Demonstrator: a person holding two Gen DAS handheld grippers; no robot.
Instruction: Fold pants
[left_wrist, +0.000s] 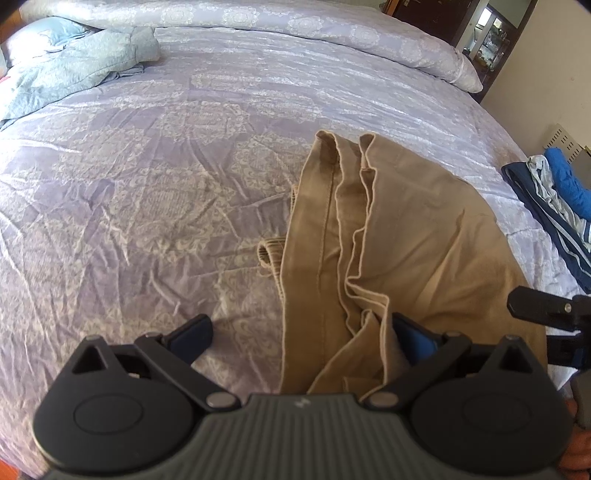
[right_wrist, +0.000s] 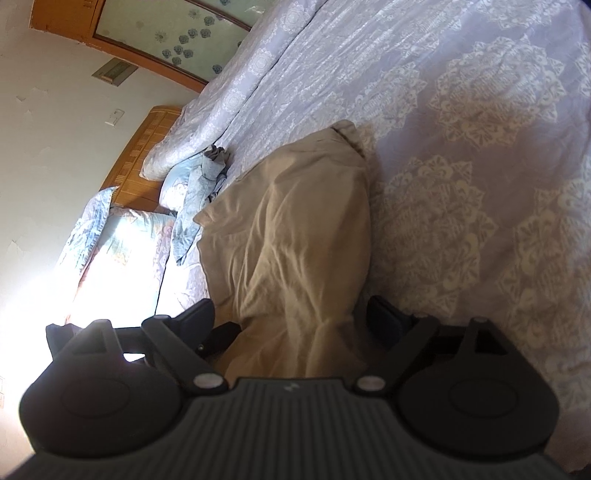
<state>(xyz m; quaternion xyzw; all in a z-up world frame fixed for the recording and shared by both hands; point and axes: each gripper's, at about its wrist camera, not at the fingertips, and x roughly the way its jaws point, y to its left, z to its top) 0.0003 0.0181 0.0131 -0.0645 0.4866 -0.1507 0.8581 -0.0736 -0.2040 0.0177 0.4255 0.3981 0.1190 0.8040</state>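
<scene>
- The left gripper (left_wrist: 299, 332) has its fingers (left_wrist: 194, 330) spread wide. The near end of the tan pants (left_wrist: 388, 236) lies between them, nearer the right-hand finger. That finger's blue pad sits against a fold of cloth, while the other finger is over bare bedspread. Nothing is pinched.
- The right gripper (right_wrist: 291, 317) also stands wide, with the bunched near end of the pants (right_wrist: 295, 229) rising between its fingers (right_wrist: 197, 314). The pads do not appear to press on the cloth, so it looks loose rather than held.
- Seen from the left wrist, the right gripper's black finger tip (left_wrist: 535, 304) pokes in at the right edge. It is just beside the same near end of the pants, so both hands are at that end.
- The pants run lengthwise away from both sets of fingers, with the two hems at the far end. They lie on the lilac patterned bedspread (left_wrist: 147, 184) of the bed.
- My judgement is that the far hems are well out of reach from here. Any further fold means carrying the near end forward along that long axis.
- A crumpled pale blue garment (left_wrist: 74, 62) lies well apart, at the far left.
</scene>
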